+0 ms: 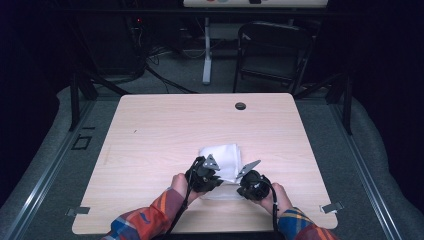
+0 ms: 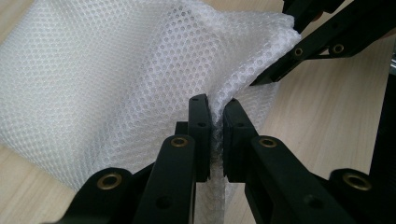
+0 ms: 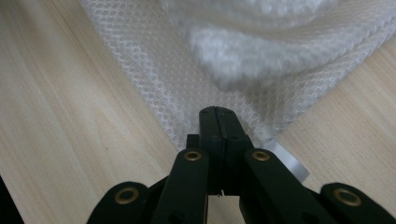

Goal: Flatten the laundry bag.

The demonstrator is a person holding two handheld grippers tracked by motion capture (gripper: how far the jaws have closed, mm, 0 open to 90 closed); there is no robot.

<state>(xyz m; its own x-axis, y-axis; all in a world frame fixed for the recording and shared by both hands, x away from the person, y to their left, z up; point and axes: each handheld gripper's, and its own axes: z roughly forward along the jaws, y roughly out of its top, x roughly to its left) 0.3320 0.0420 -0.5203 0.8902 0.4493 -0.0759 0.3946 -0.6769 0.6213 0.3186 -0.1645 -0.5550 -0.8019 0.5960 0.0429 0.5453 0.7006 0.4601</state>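
White mesh cloth (image 1: pixel 222 159) lies rumpled near the table's front edge.

sleeves: plaid flannel on both my arms, orange-red with blue and a bit of yellow; the left sleeve (image 1: pixel 145 220) and right sleeve (image 1: pixel 302 227) both come in at the near edge of the table (image 1: pixel 150 130)
left gripper (image 1: pixel 204 176): chunky black body, grey three-cornered plate (image 1: pixel 211 162) on top
right gripper (image 1: pixel 253 184): same black build, its grey plate (image 1: pixel 248 168) on the side toward the table's far edge
cables: thin black, one trailing off each gripper back along my sleeves
jaws: flat matte black bars with square pads
rivets (image 2: pixel 179 142): brass-ringed, at every jaw joint, more lower down (image 3: pixel 126 195)
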